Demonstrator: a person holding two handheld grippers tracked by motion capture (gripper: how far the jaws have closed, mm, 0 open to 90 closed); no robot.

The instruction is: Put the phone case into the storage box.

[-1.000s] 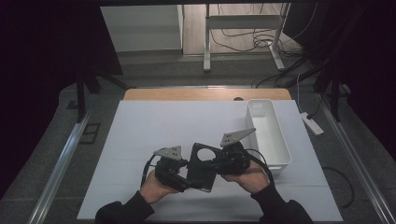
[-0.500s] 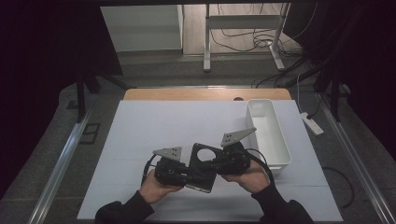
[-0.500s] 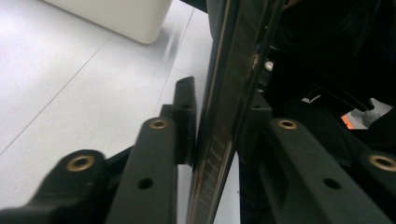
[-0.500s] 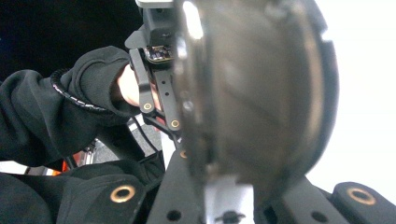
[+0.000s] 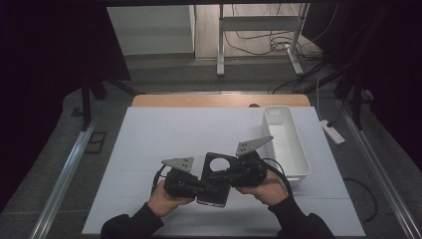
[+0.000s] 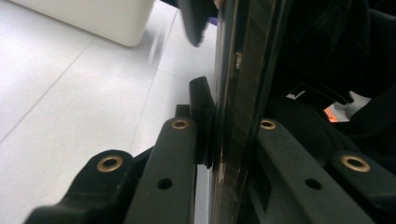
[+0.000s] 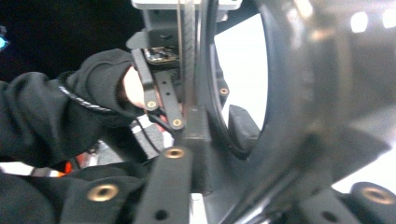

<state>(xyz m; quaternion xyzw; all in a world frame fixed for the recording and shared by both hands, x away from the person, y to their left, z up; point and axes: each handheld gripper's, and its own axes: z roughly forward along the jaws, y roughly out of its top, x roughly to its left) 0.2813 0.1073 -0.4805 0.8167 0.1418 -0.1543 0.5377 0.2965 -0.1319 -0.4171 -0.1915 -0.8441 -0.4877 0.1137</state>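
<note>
Right now the black plate (image 5: 215,179) with the round hole near its far end sits between my two grippers, low and a little right of centre over the white table (image 5: 164,134), its near end down by my hands. In the left gripper view I see the plate edge-on (image 6: 231,116), running up the frame, with my left gripper (image 5: 201,186) clamped on it: the jaws have just been closing and both now press flat against the plate's faces. In the high view that gripper meets the plate from the left at its lower half, while my right gripper (image 5: 224,175) comes in from the right, just below the round hole. In the right gripper view the plate's thin edge (image 7: 187,70) stands between that gripper's jaws; they have just been opening a little, and they stand narrow around the plate, though I cannot tell whether the pads still press on it. Further off in that view I see my left hand (image 7: 133,91) in its dark sleeve. Beyond the right gripper, toward the table's right edge, the long white bin (image 5: 286,142) lies near my right hand (image 5: 266,188) but apart from the plate.
</note>
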